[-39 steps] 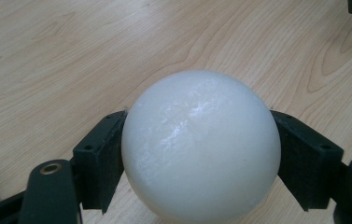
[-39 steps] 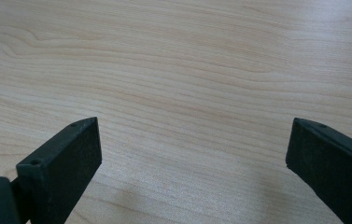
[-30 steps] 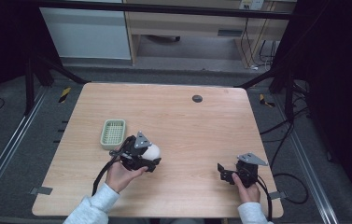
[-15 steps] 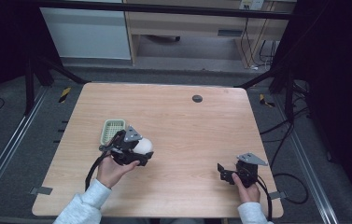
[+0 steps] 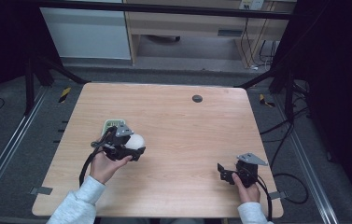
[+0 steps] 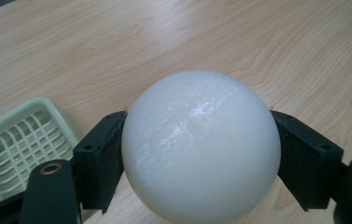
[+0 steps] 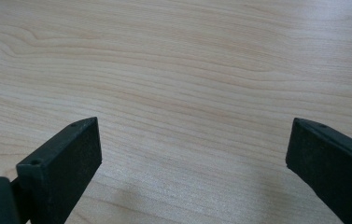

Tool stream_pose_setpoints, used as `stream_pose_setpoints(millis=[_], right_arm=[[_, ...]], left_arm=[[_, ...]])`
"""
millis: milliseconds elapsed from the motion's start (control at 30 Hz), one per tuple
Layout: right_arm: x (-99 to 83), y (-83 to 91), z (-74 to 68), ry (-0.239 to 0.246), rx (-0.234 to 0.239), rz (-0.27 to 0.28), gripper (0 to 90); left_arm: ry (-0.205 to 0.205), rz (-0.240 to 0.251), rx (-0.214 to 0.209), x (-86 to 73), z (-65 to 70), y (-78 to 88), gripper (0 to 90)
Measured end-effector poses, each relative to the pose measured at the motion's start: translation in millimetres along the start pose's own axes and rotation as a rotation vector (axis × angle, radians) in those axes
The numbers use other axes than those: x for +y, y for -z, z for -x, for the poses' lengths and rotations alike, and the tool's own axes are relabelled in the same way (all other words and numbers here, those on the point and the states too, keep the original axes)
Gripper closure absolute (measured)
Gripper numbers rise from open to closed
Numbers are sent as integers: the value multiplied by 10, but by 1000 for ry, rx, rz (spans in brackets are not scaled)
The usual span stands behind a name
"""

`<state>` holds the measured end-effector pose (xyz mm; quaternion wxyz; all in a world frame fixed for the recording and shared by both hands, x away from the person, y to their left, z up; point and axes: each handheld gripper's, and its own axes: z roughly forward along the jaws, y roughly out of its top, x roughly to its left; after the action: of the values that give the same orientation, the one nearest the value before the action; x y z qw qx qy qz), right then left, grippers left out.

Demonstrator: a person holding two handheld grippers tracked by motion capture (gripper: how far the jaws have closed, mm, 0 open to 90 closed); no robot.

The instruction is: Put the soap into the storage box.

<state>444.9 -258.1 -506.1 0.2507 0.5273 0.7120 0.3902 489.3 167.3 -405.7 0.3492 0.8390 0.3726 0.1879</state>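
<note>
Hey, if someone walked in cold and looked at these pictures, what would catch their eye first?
Most likely the white ball, clamped between the jaws of the left gripper over the table's left half. Next, the pale green basket just beside it on the wood. The right gripper sits open near the right front edge, with nothing between its jaws.

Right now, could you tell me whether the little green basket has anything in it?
Empty, as far as it shows: in the left gripper view the basket shows only its bare grid floor, while the white ball sits clamped in the left gripper.
</note>
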Motion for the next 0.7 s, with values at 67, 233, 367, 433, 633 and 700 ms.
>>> stream_pose_setpoints(millis=[67,233,367,433,633,700], right_arm=[[0,0,0,1,0,0,39],[0,-1,-1,1,1,0,39],[0,-1,-2,0,1,0,39],[0,-2,-1,1,0,0,39],[0,-2,-1,1,0,-1,39],[0,-3,-3,-3,1,-3,39]], left_arm=[[8,0,5,-4,-34,8,239],[27,1,24,-22,-117,37,239],[33,0,38,-29,-179,55,239],[48,4,39,-34,-209,59,239],[64,-1,61,-41,-297,64,239],[57,-11,68,-42,-329,75,239]])
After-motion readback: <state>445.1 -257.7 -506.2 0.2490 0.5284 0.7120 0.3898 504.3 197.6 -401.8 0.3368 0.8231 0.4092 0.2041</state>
